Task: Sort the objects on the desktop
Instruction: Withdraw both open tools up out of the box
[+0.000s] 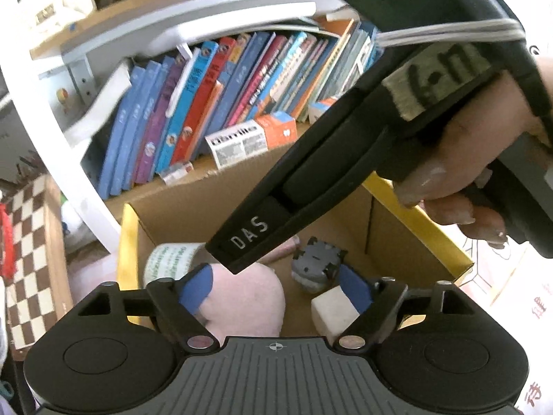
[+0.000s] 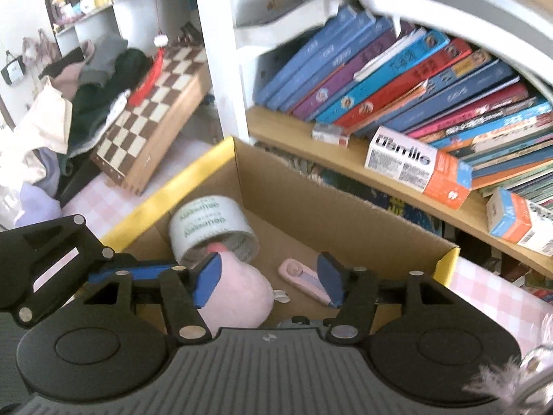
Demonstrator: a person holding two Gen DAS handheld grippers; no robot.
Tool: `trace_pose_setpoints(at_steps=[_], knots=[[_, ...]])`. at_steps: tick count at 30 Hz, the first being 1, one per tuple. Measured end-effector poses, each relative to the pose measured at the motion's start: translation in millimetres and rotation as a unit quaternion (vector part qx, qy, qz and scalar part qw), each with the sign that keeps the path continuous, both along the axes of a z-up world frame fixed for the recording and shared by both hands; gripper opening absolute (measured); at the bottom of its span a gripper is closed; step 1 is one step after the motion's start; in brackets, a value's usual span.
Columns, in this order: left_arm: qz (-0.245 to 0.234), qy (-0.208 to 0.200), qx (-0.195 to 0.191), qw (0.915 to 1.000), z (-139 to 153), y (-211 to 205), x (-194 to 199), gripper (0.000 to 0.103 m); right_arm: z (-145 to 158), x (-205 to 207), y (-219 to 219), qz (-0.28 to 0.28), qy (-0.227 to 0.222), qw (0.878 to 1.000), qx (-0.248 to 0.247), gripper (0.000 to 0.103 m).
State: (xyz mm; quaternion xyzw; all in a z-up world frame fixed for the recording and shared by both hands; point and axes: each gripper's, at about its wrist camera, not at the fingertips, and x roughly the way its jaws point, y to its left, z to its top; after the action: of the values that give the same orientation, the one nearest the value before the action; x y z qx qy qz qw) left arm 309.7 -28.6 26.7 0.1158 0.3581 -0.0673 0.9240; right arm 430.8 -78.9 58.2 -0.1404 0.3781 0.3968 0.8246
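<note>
Over the cardboard box (image 1: 193, 204) with the yellow rim, left wrist view: left gripper (image 1: 274, 288) hangs above the open top, blue fingers (image 1: 195, 288) spread wide, nothing between them; inside the box, a pink plush (image 1: 245, 301) lies just below the near finger, a roll of tape (image 1: 169, 259) printed with green lettering sits at the box's left wall, a small grey toy (image 1: 316, 266) stands toward the middle, a white block (image 1: 330, 309) rests beside the far finger; across the box from upper right reaches the other tool's black body marked DAS, held by a hand (image 1: 484, 169); behind the box, a shelf of leaning books (image 1: 214, 103) with a white-and-orange carton (image 1: 252, 138) in front of them; left of the box, a chessboard (image 1: 27, 252). Right wrist view, same box (image 2: 311, 193): right gripper (image 2: 269, 278) above it, blue fingers (image 2: 207, 278) parted about halfway, gripping nothing; plush (image 2: 238, 294) on the box floor touching the left finger's inner side as seen, whether truly in contact I cannot tell; tape roll (image 2: 207, 231) tipped on its side just behind the plush; a pink flat utility-knife-like item (image 2: 300, 275) lies on the box floor near the right finger; left gripper's black linkage (image 2: 52, 259) shows at the box's left rim; books (image 2: 397, 79) and the carton (image 2: 414, 166) on the shelf behind the box; chessboard (image 2: 155, 103) leaning beyond the box's left corner on a pink checked cloth (image 2: 93, 200).
</note>
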Motion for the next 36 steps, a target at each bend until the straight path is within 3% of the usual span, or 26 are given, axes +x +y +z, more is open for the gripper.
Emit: trace_pose_setpoints(at_steps=[7,19,22,36], knots=[[0.019,-0.028,-0.01,0.9994,12,8,-21,0.084,22,-22,-17,-0.026,-0.033,0.999,0.026,0.072],[0.047,-0.109,-0.042,0.9921,50,28,-75,0.087,56,-80,-56,-0.072,-0.106,0.989,0.073,0.081],[0.054,-0.122,-0.045,0.99,56,33,-87,0.092,62,-98,-64,-0.082,-0.125,0.985,0.085,0.086],[0.081,-0.148,-0.049,0.9845,63,56,-154,0.097,67,-183,-95,-0.137,-0.185,0.968,0.103,0.1]])
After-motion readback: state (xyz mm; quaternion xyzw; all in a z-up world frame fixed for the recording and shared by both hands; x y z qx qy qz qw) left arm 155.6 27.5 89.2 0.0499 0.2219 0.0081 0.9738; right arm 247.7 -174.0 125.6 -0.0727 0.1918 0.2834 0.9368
